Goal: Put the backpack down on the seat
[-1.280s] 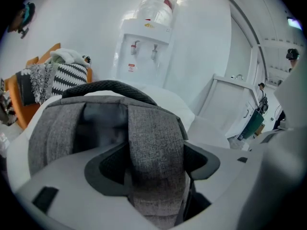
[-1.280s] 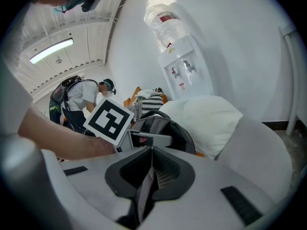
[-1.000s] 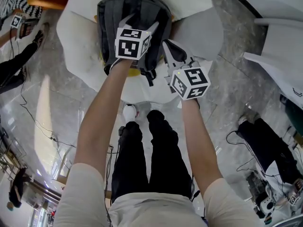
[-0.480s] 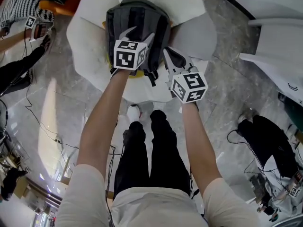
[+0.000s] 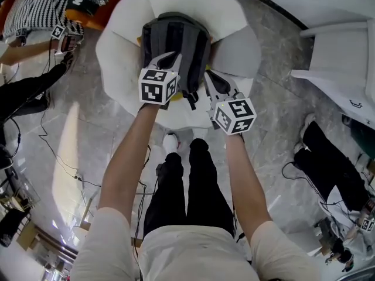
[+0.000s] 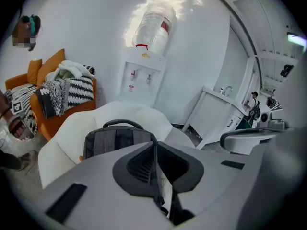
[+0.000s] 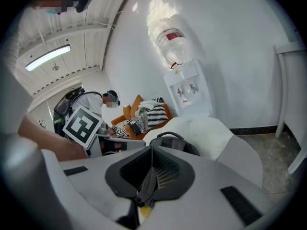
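1. Nearest, the person's bare forearms reach forward over black trousers and one white shoe (image 5: 170,142). They stand on a glossy grey marble-look floor (image 5: 82,116).
2. The left gripper (image 5: 166,59) (image 6: 155,150) is smooth grey plastic with ribbed dark pads and a black-and-white marker cube. Its jaws have just been closing and now meet with nothing between them. It hangs just near of the backpack.
3. The right gripper (image 5: 212,79) (image 7: 151,159) is built the same, with its pads pressed together. Nothing is clearly pinched. I cannot tell what the dark strip below the seam is.
4. The grey woven-fabric backpack (image 5: 176,40) (image 6: 115,140) (image 7: 175,143) has black panels and an arched carry handle. It stands upright in the middle of the white, rounded, petal-shaped chair seat (image 5: 123,45) (image 6: 62,143) (image 7: 206,128). The put-down looks finished.
5. A black strap (image 5: 188,97) dangles over the seat's near edge, between the grippers. If a gripper caught it while pulling away, the soft bag could tip forward off the smooth seat.
6. Farthest stands a white water dispenser with a clear upturned bottle (image 6: 144,75). At far left is an orange sofa (image 6: 29,80) piled with striped cushions.
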Demonstrator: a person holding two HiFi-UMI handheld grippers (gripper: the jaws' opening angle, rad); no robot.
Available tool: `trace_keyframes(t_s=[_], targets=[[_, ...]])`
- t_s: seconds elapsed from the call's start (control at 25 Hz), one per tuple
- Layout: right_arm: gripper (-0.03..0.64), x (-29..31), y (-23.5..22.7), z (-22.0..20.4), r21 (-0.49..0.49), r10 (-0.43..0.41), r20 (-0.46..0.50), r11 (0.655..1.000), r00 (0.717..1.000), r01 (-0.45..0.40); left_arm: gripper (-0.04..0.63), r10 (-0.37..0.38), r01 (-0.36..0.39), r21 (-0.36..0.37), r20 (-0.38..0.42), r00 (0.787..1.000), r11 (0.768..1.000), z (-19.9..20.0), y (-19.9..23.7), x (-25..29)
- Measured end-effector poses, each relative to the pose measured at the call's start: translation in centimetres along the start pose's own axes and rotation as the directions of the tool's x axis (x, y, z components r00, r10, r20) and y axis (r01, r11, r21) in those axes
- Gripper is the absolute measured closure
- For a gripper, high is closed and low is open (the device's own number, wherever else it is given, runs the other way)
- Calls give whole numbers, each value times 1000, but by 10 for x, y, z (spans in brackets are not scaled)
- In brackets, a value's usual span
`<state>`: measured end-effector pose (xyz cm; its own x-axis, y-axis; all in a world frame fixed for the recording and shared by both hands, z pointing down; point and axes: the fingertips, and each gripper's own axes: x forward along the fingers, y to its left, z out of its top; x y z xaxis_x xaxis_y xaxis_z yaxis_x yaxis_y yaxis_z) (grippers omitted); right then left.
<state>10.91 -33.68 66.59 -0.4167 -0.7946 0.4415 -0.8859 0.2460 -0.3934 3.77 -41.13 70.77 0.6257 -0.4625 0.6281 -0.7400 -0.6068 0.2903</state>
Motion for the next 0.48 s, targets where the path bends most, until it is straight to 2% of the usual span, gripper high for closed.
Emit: trace_keyframes(t_s=[0.2,0.48], targets=[[591,-13,16,12,-25,1,-5,1000,1000,-1,573,-2,2,9,2,1000,1000,8,-11,-28],[591,-40,40,26,0,-4,3,1000,1000,4,577,0,0,-19,-10,1000,1000,9,-24,-74]])
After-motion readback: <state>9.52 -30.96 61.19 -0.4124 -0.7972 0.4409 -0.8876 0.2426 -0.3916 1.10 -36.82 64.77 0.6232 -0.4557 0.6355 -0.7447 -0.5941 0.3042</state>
